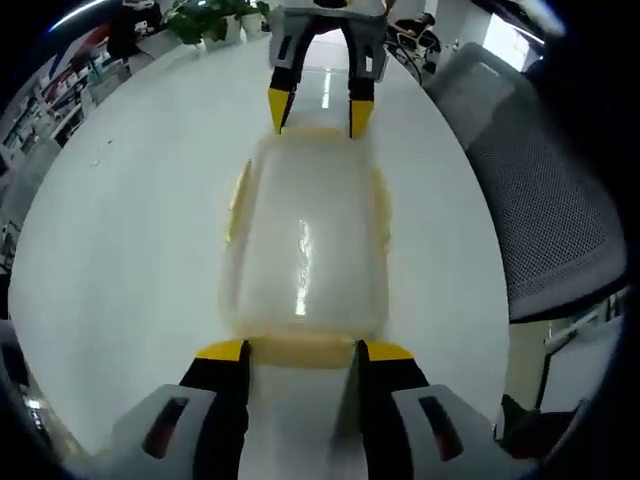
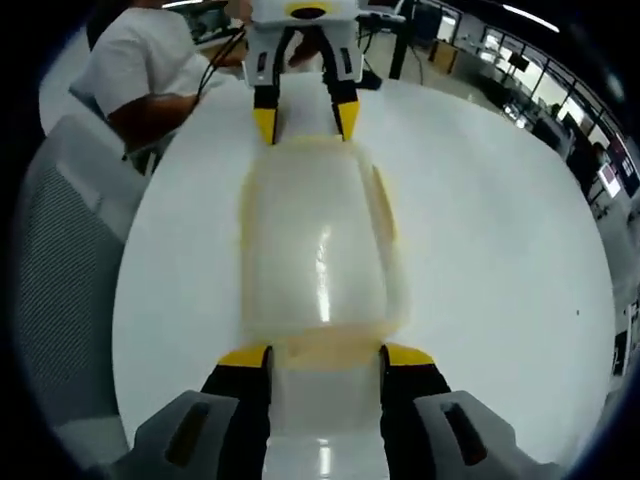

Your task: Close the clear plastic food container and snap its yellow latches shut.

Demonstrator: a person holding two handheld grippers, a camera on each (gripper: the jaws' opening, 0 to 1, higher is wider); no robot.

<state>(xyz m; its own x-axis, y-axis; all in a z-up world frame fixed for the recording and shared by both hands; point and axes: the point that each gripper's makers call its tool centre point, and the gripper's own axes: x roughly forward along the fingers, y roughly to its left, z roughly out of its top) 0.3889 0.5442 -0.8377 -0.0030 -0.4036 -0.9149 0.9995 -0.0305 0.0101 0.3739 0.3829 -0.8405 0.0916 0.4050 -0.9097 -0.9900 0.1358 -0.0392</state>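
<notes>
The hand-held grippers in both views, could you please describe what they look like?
Both match. The left hand-held gripper has two black jaws with yellow tips, rising from a light grey body with dark oval recesses showing red. The right hand-held gripper looks the same, its recesses darker. Seen from the front, each has a pale housing above the jaws; the left one trails a dark cable.

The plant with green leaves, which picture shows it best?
The left gripper view: the plant stands at the far edge of the white table, behind the right tool. The right gripper view looks the other way, toward a seated person.
</notes>
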